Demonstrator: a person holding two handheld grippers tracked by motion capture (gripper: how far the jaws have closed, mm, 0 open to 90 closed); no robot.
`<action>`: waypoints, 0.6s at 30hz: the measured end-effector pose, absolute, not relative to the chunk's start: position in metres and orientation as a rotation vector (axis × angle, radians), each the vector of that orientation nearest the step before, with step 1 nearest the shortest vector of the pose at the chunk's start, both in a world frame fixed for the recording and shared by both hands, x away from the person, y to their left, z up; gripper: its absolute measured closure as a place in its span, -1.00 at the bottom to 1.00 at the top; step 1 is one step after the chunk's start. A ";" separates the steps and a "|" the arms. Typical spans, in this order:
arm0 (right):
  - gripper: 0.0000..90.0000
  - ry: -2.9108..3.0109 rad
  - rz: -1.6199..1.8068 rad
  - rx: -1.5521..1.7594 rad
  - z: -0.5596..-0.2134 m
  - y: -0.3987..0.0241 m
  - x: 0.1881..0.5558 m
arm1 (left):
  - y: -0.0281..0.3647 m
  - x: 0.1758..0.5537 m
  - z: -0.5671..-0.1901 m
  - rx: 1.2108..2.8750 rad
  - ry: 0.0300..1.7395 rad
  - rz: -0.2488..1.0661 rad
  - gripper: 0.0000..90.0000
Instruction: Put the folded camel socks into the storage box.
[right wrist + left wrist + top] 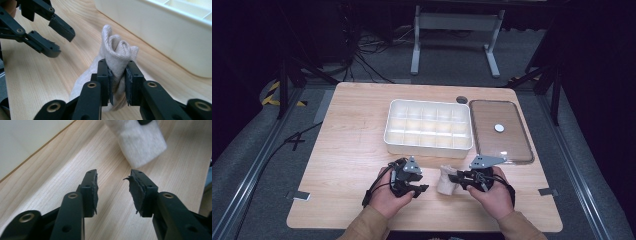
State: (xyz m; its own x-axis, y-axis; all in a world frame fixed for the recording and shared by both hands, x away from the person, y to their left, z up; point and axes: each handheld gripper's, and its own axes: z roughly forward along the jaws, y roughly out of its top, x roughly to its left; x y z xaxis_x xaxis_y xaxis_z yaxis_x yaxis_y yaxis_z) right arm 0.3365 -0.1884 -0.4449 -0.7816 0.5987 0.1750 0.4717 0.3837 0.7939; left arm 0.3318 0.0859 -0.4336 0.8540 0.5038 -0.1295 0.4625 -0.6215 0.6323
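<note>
A rolled beige sock lies on the wooden table near its front edge, seen as a pale bundle from above. My right gripper is shut on the sock, its pads squeezing the folded cloth. My left gripper is open with nothing between its jaws, and the sock lies just ahead of it. From above, the left gripper sits a short way left of the sock and the right gripper at the sock's right side. A white divided tray stands behind them.
A clear lid with a white round knob lies right of the tray. A dark round hole sits at the table's back edge. Bare wood spreads to the left. Cables and a grey frame stand on the floor beyond.
</note>
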 end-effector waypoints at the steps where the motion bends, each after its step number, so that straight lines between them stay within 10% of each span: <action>1: 0.70 2.494 1.356 0.961 -0.443 -0.190 0.338 | 0.088 0.332 -0.433 2.340 0.708 0.075 0.27; 18: 0.70 2.411 1.344 0.923 -0.390 -0.217 0.364 | 0.113 0.335 -0.427 2.283 0.779 0.113 0.25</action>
State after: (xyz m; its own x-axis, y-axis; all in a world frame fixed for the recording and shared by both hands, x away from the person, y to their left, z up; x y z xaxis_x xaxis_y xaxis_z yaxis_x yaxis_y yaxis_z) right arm 0.3642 -0.2168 -0.3903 -0.7749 0.6243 0.0988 0.4123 0.3807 0.8277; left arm 0.3352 0.1126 -0.4273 0.8141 0.5643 -0.1371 0.5020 -0.5652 0.6546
